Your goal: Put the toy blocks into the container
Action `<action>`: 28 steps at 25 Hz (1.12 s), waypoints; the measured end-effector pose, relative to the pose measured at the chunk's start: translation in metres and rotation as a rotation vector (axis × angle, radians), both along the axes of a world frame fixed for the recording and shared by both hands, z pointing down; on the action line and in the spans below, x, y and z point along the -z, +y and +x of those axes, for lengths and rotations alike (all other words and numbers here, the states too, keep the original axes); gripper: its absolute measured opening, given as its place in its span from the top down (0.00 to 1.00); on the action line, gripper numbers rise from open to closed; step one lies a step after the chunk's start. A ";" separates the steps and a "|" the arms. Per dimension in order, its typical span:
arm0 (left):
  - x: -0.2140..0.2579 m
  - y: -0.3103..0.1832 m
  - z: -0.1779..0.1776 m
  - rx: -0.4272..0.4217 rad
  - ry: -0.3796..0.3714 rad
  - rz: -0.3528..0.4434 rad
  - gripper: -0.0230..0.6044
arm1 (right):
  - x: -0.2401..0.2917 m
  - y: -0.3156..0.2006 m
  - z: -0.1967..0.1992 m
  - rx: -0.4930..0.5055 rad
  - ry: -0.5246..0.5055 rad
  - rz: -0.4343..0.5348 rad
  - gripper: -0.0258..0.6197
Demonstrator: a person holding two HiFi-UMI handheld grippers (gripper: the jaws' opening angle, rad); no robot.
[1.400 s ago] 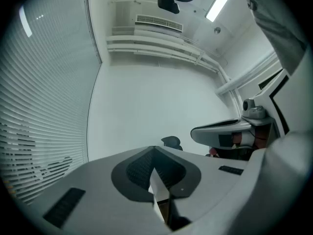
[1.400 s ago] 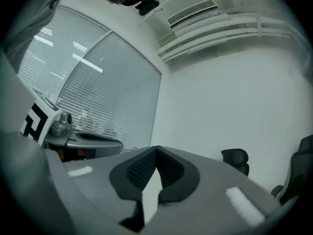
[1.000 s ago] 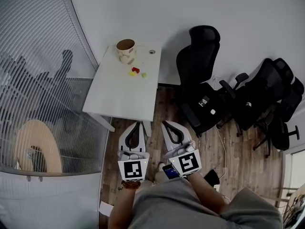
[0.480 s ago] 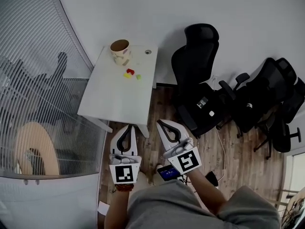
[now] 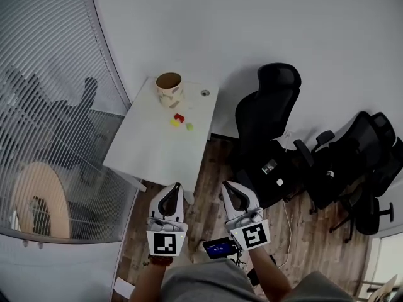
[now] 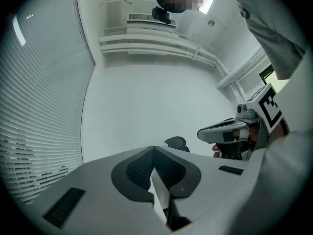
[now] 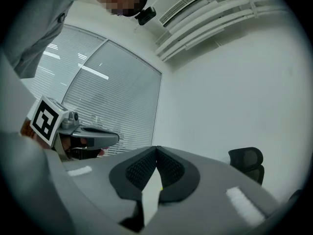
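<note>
A white table (image 5: 157, 150) stands by the wall, ahead of me. At its far end sits a tan cup-shaped container (image 5: 169, 87). Just in front of the cup lie a red block (image 5: 179, 116), a yellow block (image 5: 174, 123) and a green block (image 5: 189, 127). My left gripper (image 5: 175, 187) and right gripper (image 5: 225, 185) are held side by side close to my body, short of the table's near edge and above the wooden floor. Both are shut and empty. In the left gripper view the jaws (image 6: 152, 149) meet; in the right gripper view (image 7: 156, 149) they meet too.
Black office chairs (image 5: 272, 121) (image 5: 356, 159) crowd the floor right of the table. A curved glass wall with blinds (image 5: 50, 106) runs along the left, with a wooden chair (image 5: 34, 200) behind it. A small device with a blue screen (image 5: 219, 249) sits at my waist.
The head view has shifted, so the table and chairs sit differently in frame. Both grippers stay shut and empty near my body, now slightly lower in the picture.
</note>
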State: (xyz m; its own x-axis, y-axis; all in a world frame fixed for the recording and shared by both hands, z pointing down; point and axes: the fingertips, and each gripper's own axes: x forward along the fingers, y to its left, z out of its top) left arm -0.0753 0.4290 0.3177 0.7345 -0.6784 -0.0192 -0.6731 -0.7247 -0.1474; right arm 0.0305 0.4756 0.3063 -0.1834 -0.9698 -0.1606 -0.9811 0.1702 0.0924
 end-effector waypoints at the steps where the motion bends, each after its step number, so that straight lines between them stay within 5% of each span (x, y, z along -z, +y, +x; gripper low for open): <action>1: -0.001 -0.005 0.002 -0.004 -0.003 0.006 0.95 | -0.001 -0.004 0.002 -0.003 -0.003 -0.001 0.95; 15: -0.006 -0.111 0.000 -0.015 0.001 -0.003 0.95 | -0.010 -0.104 0.000 0.003 0.014 -0.049 0.94; 20: -0.017 -0.156 -0.010 -0.020 0.014 -0.087 0.95 | -0.016 -0.151 -0.014 0.022 0.085 -0.099 0.94; 28: -0.008 -0.232 -0.028 -0.067 0.026 -0.016 0.95 | -0.020 -0.219 -0.039 -0.041 0.077 -0.115 0.94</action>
State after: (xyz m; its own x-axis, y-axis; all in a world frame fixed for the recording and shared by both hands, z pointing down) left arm -0.1035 0.1971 0.3257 0.7775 -0.6283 -0.0282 -0.6267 -0.7702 -0.1184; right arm -0.0083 0.2565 0.3264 -0.1508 -0.9879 -0.0350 -0.9782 0.1440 0.1500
